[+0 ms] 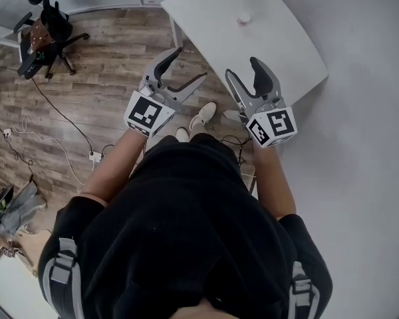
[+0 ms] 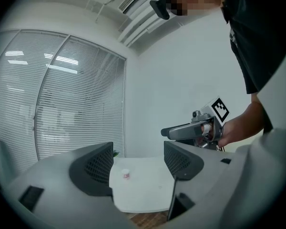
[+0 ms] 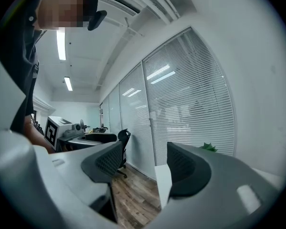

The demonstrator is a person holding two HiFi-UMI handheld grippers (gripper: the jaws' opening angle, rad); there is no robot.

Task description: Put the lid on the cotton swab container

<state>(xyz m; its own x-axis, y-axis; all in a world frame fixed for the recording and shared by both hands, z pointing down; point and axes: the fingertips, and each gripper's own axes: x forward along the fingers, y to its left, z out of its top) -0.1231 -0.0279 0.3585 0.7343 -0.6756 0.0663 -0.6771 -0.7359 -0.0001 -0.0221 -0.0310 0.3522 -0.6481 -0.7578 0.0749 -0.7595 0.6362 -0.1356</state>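
Note:
A small white cotton swab container stands far off on the white table; in the left gripper view the container shows tiny between the jaws. No separate lid can be made out. My left gripper is held at chest height over the wooden floor, jaws apart and empty. My right gripper is held beside it near the table's near edge, also open and empty. From the left gripper view the right gripper appears off to the right.
A black office chair stands at the far left on the wooden floor, with cables trailing across it. Window blinds and a green plant lie beyond the table. The person's shoes are below the grippers.

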